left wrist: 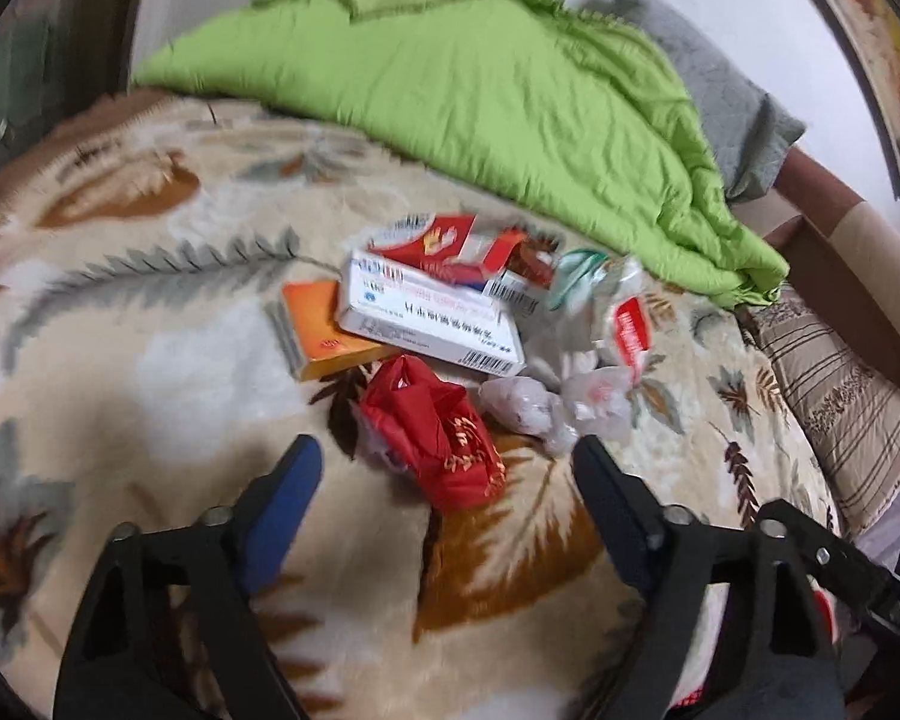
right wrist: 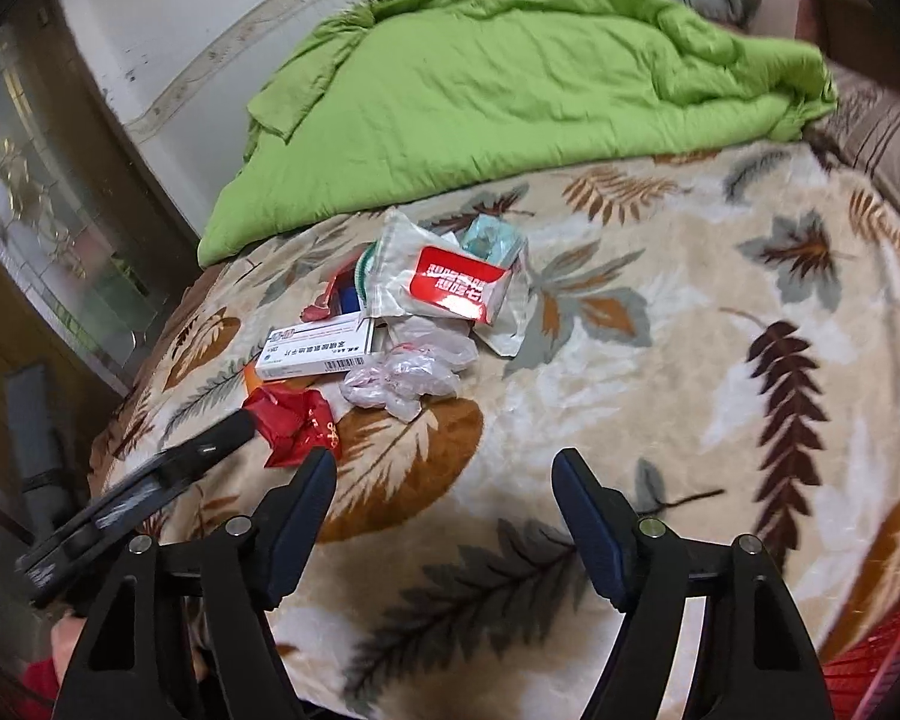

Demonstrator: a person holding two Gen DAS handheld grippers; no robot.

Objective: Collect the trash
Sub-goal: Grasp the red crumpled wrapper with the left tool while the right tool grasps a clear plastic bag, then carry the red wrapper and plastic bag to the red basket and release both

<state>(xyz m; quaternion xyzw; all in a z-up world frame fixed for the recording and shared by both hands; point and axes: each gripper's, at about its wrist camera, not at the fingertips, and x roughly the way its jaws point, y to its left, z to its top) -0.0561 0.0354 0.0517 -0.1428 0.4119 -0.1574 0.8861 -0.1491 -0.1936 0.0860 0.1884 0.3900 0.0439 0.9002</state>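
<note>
Left wrist view looks down on a leaf-patterned blanket [left wrist: 168, 312] with the trash heaped near the middle. Going left to right: an orange box [left wrist: 324, 330] lies partly under a white medicine box [left wrist: 432, 324], with a torn red and white carton [left wrist: 450, 246] behind them; a crumpled red wrapper [left wrist: 438, 438] sits nearest the left gripper [left wrist: 447, 456], whose fingers are spread wide with nothing between them, the wrapper just ahead of the gap; then crumpled clear plastic [left wrist: 528, 405] and a clear packet with a red label [left wrist: 627, 324]. A green quilt [left wrist: 468, 90] is bunched behind the heap, with a striped pillow [left wrist: 840, 396] at the far right.

Right wrist view shows a glass door [right wrist: 48, 228] at the far left, then the left gripper [right wrist: 243, 420] reaching in, its visible finger touching the red wrapper [right wrist: 297, 420]. Beyond lie the white medicine box [right wrist: 318, 351], the clear plastic [right wrist: 408, 384] and the packet with the red label [right wrist: 459, 288]. The right gripper [right wrist: 444, 468] hovers over bare blanket [right wrist: 720, 390], fingers wide apart and empty, the heap ahead and to its left. Something red shows at the lower right edge; I cannot tell what it is
</note>
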